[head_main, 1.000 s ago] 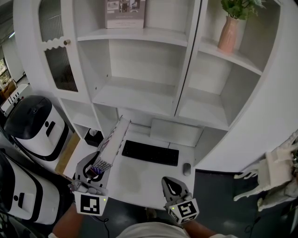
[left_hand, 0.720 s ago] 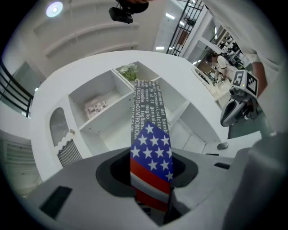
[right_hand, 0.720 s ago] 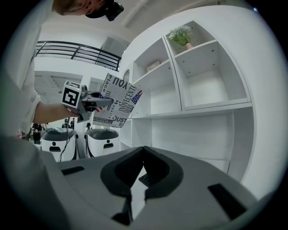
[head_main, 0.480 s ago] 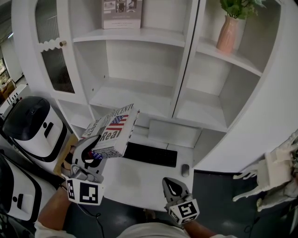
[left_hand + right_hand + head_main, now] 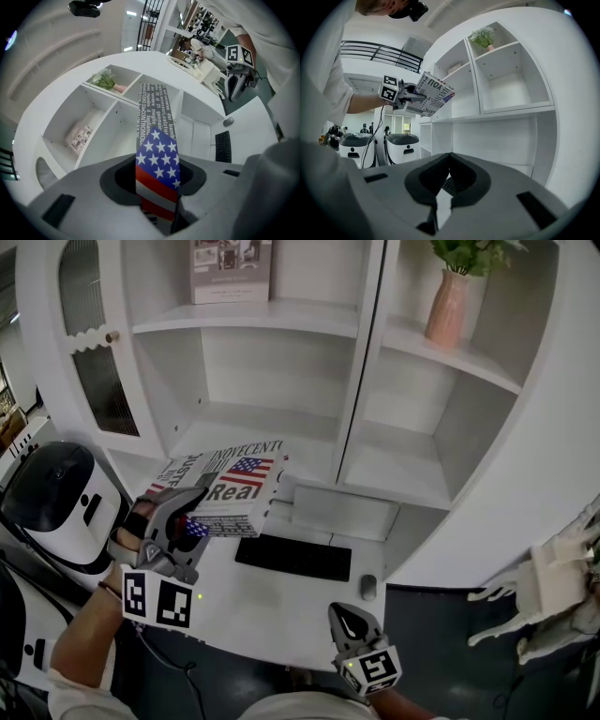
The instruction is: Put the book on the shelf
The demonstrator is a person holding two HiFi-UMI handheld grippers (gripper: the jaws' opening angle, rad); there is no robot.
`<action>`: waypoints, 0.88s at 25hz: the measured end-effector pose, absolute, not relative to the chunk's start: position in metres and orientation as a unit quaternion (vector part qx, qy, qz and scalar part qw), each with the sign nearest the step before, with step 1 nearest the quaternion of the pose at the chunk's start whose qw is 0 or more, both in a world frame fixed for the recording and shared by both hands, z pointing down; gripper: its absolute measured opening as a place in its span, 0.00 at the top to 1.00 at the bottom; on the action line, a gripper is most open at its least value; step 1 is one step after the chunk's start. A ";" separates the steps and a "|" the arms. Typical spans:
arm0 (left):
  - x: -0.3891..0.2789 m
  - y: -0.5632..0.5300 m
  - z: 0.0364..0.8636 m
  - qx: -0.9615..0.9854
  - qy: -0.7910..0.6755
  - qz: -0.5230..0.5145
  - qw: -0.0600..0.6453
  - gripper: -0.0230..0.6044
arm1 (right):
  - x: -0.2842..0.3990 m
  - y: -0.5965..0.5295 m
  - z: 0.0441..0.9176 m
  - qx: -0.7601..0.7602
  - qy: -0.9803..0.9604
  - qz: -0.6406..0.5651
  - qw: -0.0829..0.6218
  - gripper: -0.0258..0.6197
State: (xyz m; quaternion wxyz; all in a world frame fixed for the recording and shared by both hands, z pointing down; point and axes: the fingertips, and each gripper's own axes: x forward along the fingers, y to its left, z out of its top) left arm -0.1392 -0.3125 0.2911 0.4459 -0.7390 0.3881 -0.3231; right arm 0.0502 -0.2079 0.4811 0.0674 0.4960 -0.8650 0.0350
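Two grippers in sight, one loaded. With the left gripper (image 5: 192, 515), holds the book (image 5: 230, 486) in the air above the left part of the white table (image 5: 253, 601) – fingers closed on its near end, flag-printed edge squeezed between them in the left gripper view. Book tilted, cover facing up, bold newsprint lettering and a stars-and-stripes patch across it, far end toward the white shelf unit (image 5: 356, 362). Not inside any compartment; in front of the unit's left half, at about the height of the lowest open shelf.

Nothing in the right gripper (image 5: 349, 622): fingers closed together, empty, low by the table's front edge – well apart from the book.

On the table: black keyboard (image 5: 292, 558), small mouse (image 5: 367, 587) just to its right.

Up in the shelf unit: pink vase (image 5: 445, 307) with a green plant (image 5: 473, 251) in the upper right compartment; printed box (image 5: 230, 270) upright on the top left shelf.

Left of the table: white machines with black tops (image 5: 52, 488).
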 end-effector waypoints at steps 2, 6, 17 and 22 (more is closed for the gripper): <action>-0.138 -0.320 0.287 -0.735 0.377 -0.335 0.454 0.72 | 0.055 -0.209 0.482 0.500 -0.863 0.036 0.069 0.96; -0.134 -0.334 0.282 -0.725 0.356 -0.356 0.471 0.72 | 0.061 -0.211 0.484 0.505 -0.860 0.039 0.068 0.95; -0.114 -0.380 0.293 -0.717 0.317 -0.392 0.481 0.72 | 0.081 -0.216 0.487 0.526 -0.847 0.047 0.071 0.96; -0.106 -0.403 0.299 -0.716 0.306 -0.405 0.479 0.72 | 0.092 -0.218 0.489 0.536 -0.840 0.049 0.072 0.95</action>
